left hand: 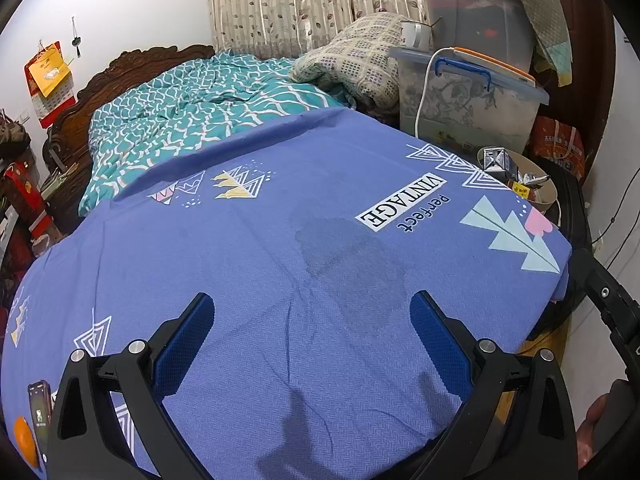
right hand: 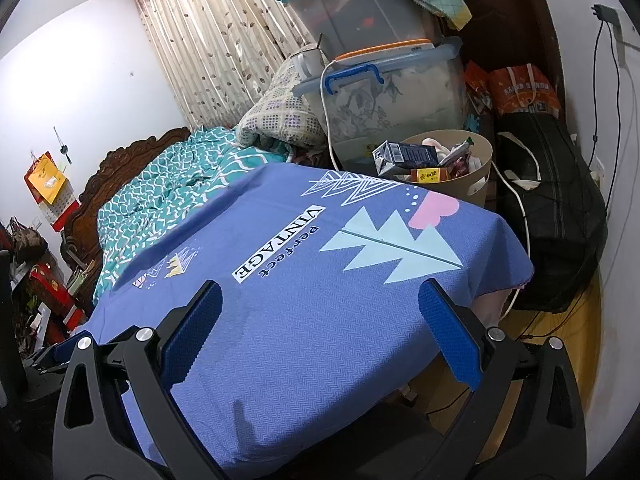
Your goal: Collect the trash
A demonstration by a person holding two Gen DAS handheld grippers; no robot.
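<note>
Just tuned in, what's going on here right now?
Both tools hover open and empty over the blue bed sheet: the left tool and the right tool. The beige trash bin beyond the bed's far corner already holds cartons and wrappers. A phone lies on the sheet.

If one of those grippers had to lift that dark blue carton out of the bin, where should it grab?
Probably by the end of the dark blue carton that juts over the rim of the beige bin on the bed side. It lies nearly flat on the heap, so come from above with the open right gripper, closing across its narrow faces.
</note>
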